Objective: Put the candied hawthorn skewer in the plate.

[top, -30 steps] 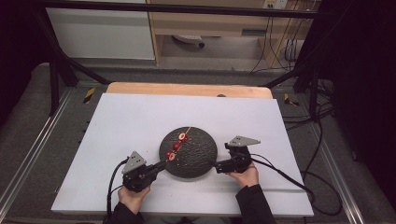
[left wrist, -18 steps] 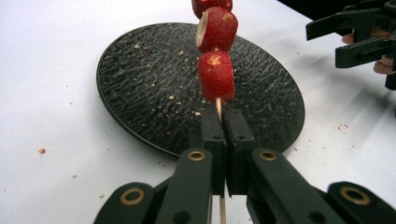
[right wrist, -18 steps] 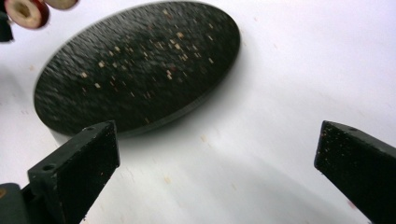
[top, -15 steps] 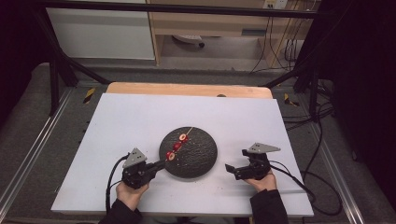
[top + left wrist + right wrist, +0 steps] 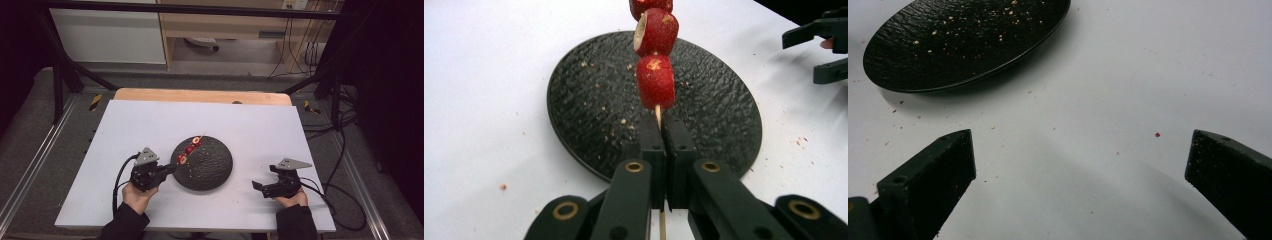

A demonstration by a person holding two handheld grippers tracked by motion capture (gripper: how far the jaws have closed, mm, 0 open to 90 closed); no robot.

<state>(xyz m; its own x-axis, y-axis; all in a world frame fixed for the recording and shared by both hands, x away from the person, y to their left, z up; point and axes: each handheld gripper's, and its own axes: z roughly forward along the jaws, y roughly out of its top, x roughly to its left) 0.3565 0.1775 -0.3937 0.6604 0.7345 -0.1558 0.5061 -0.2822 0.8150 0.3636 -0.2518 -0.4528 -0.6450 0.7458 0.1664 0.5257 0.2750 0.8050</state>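
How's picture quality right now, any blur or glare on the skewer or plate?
Left gripper view: skewer sharp, white table glaring. Right gripper view: plate crisp, soft shadow beneath it. High view: dim, skewer small and soft.

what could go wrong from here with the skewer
1. The left hand-held gripper pinches only the thin bare end of the skewer, so the stick could swivel or slip between the pads.
2. The red fruit pieces sit far out past the grip, over the black plate; a tilt might slide them off.
3. The right hand-held gripper is open and off to the side, so nothing backs up the load.
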